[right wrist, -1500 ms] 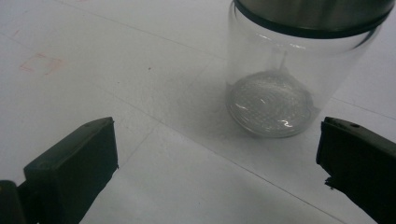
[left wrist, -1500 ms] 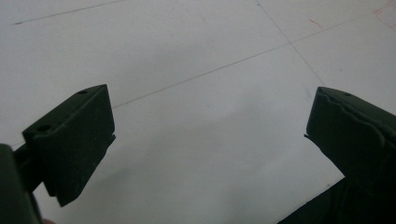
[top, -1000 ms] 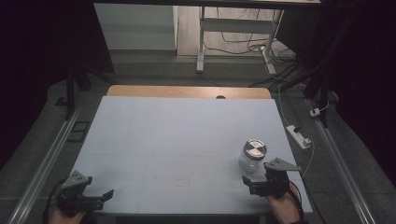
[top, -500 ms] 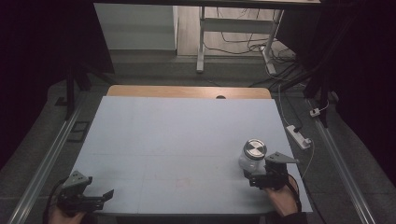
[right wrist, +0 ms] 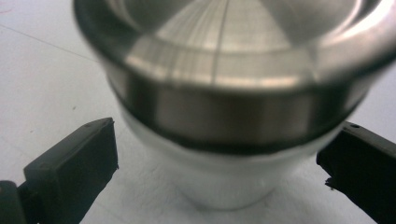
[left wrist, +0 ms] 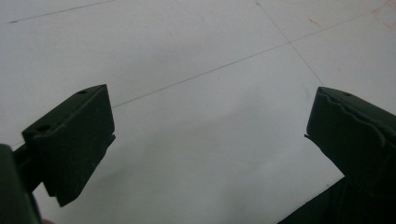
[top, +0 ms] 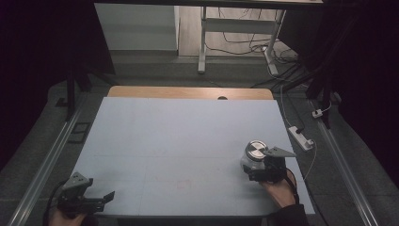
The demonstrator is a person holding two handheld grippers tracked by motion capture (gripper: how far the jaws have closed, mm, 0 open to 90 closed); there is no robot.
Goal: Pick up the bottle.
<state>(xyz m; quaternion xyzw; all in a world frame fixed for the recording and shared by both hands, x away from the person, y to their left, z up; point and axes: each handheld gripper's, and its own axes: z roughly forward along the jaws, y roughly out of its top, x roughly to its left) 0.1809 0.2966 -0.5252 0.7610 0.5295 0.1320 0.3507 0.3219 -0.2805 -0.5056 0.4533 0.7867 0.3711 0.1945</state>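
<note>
two grippers on the table (top: pixel 188 141) right now, and the action's all on the r side. right gripper (top: pixel 258 170) sits near the front right corner, jaws wide apart w/ the jar (top: pixel 254 155) between them. in the right gripper view the jar (right wrist: pixel 233 107) looms huge: brushed metal lid (right wrist: pixel 233 42) on top, white body tapering down to the tabletop, upright. black jaw pads either side of the white body, neither one touching it yet as far as i can tell; there's bare table showing between the left pad and the body, and the right pad sits just off the lid's rim.

left gripper (top: pixel 87 200) is parked at the front left corner, well apart from the jar. left gripper view has its jaws spread too, nothing between them, just the pale table surface (left wrist: pixel 196 116) w/ faint seam lines.

step in hand, i'd say: lining up the grasp, approach pretty much done, squeeze not yet made. next move calls for closing the r jaws evenly on the white body below the lid, not on the metal band, which looks slick. body narrows toward the base, so a low grip could slide; keep the pads level and centred before any lift.
</note>
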